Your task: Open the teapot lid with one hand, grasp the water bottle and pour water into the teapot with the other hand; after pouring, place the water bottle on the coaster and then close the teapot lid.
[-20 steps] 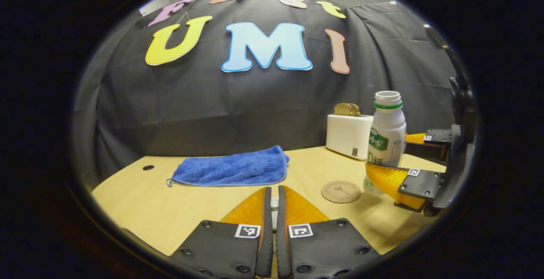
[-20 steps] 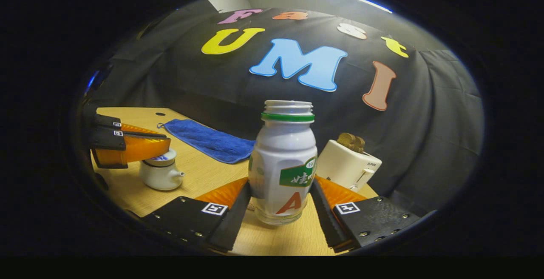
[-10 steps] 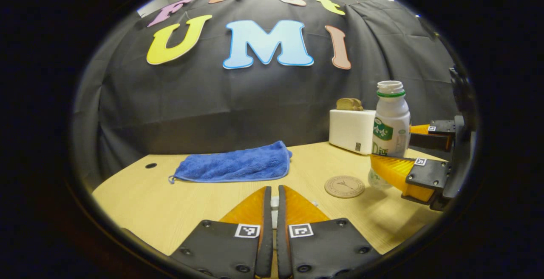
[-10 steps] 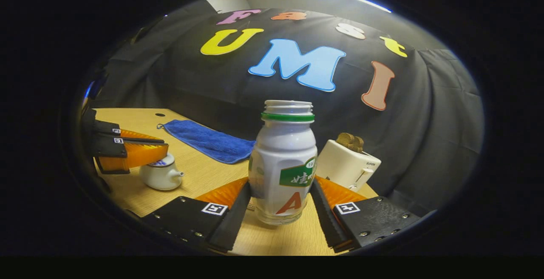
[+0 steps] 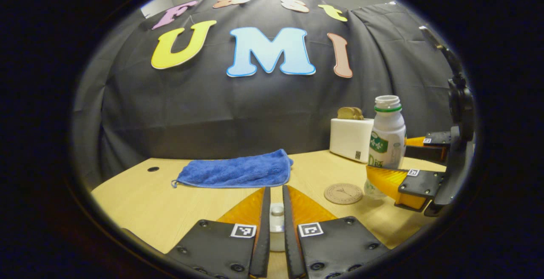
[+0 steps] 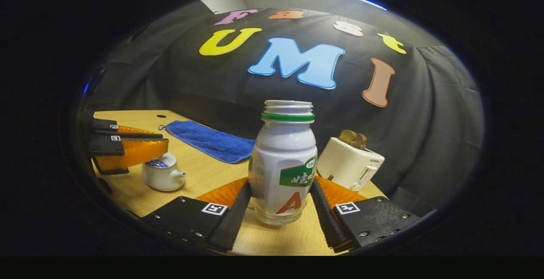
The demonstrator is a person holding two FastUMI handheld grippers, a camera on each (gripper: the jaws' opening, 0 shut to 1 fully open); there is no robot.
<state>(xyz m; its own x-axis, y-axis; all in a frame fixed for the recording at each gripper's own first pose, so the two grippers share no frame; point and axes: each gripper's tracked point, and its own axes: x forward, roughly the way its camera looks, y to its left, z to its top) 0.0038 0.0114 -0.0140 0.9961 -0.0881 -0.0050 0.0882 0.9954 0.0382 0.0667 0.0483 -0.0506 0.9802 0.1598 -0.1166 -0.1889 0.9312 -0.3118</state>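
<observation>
In the right gripper view, the right gripper (image 6: 280, 194) is clamping the water bottle (image 6: 284, 164) low on its body, a finger pressing each side; the bottle is standing upright and uncapped, with the table (image 6: 204, 172) showing beneath its base. In the left gripper view, the left gripper (image 5: 276, 211) is holding its fingers close together around the knob of the teapot lid (image 5: 276, 221), though whether both are pressing on it is hard to tell. In the right gripper view, that gripper is sitting just over the white teapot (image 6: 163, 176) near the table's left edge. The round coaster (image 5: 343, 193) is lying flat just left of the bottle. Farther back, a blue cloth (image 5: 236, 171) is lying toward the table's far edge, and a white toaster (image 6: 350, 164) with bread (image 6: 352, 138) in it is standing at the far right corner.
</observation>
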